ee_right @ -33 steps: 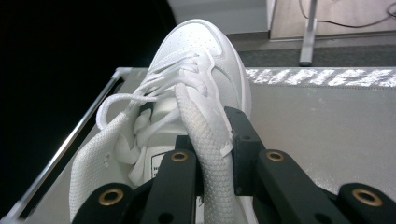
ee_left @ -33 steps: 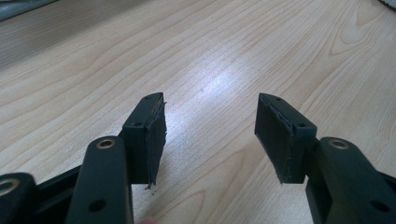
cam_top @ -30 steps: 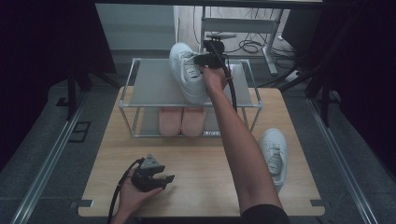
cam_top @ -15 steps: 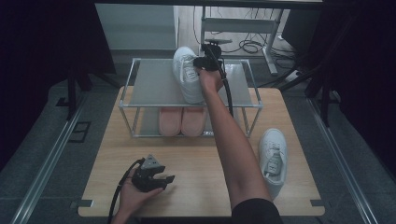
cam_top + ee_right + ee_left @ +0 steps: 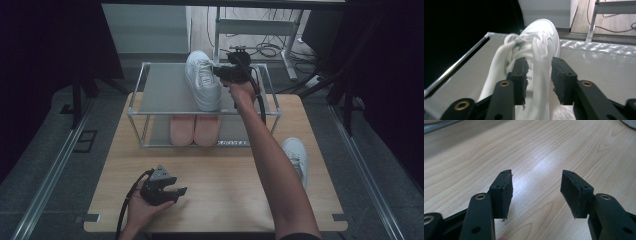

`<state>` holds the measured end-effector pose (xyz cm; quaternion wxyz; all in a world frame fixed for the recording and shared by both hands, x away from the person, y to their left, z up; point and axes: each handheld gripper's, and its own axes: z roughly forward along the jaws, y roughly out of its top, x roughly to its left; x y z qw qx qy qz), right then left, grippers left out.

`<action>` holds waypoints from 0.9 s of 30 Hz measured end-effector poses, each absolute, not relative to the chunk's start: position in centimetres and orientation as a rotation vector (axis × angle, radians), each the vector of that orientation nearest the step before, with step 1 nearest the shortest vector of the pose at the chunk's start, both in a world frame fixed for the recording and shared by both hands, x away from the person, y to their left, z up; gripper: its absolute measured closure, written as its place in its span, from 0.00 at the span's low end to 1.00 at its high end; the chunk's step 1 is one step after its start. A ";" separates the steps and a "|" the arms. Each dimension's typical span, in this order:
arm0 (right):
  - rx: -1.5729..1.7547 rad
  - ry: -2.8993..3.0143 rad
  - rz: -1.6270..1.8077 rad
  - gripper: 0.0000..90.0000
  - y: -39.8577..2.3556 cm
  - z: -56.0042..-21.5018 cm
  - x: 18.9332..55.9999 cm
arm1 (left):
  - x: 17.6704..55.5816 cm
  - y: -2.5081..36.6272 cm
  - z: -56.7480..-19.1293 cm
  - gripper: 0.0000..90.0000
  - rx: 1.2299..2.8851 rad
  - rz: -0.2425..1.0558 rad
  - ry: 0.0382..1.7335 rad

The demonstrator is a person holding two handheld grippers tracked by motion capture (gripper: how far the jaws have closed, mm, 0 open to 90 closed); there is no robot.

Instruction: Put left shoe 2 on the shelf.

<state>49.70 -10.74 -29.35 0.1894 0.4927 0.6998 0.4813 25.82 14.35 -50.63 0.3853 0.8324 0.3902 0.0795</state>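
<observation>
A white sneaker lies on the top shelf of a metal rack, toe pointing away from me. My right gripper is at its right side. In the right gripper view the sneaker's collar wall stands between the pads of that gripper. The jaws have just been opening, and the pads stand slightly off the fabric. My left gripper rests low at the table's front left. Its jaws are wide open over bare wood.
A pair of pink shoes sits on the rack's lower shelf. A second white sneaker lies on the wooden table at the right, partly behind my right forearm. Dark curtains flank the table, and cables lie on the floor beyond.
The right gripper's jaws have spread apart around the sneaker's collar, and the hand has shifted slightly toward the right. The sneaker now lies straighter on the top shelf. The left gripper has not moved.
</observation>
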 end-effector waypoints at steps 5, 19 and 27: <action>1.338 2.007 1.371 0.87 -12.6 -30.0 48.1 | 25.8 14.3 -50.6 0.48 2.120 0.194 0.987; 1.221 2.164 1.299 1.00 -14.9 -33.5 45.7 | 25.9 14.1 -50.8 0.48 2.134 0.199 0.992; 1.170 2.200 1.240 1.00 -13.4 -35.1 45.1 | 25.9 14.1 -50.9 0.48 2.143 0.198 0.986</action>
